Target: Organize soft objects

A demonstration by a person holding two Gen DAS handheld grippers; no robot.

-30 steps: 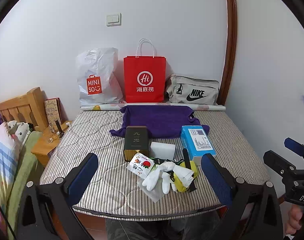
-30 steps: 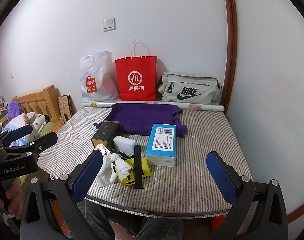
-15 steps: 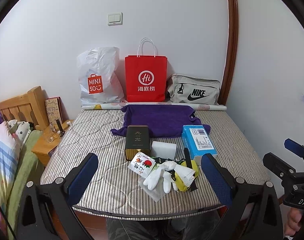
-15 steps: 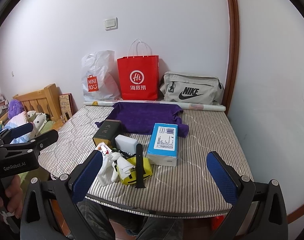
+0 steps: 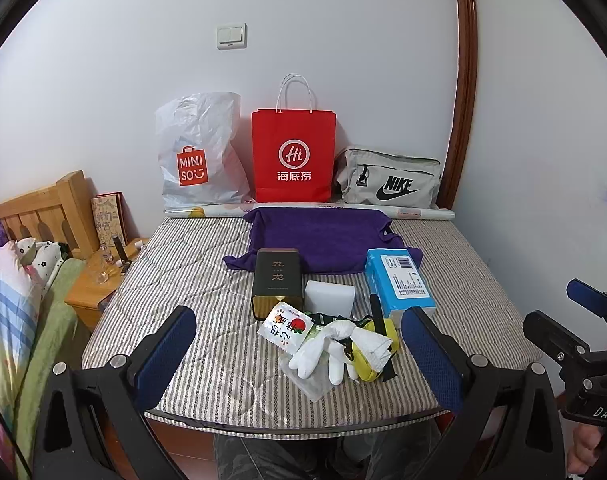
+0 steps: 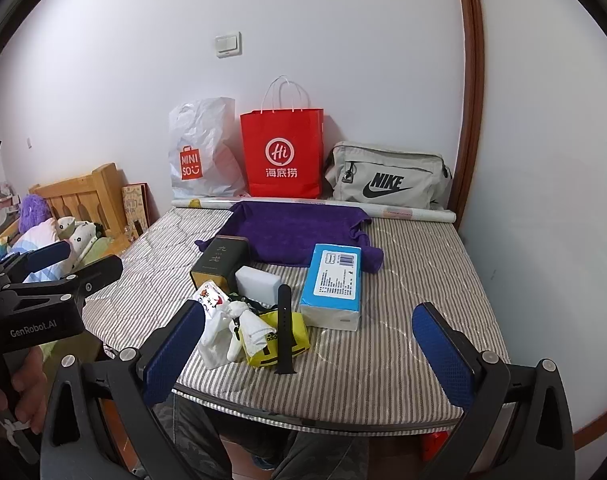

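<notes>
yellow pouch [image 5: 377, 364]: largely covered by white socks [image 5: 335, 344]
dark tin [image 6: 219, 260]: lower front hidden behind snack packet [image 6: 211, 298]

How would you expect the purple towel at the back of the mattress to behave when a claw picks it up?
The purple towel lies flat with rumpled corners, so it is probably floppy and would drape and trail. Its front edge sits under the blue box, which may drag along.
</notes>
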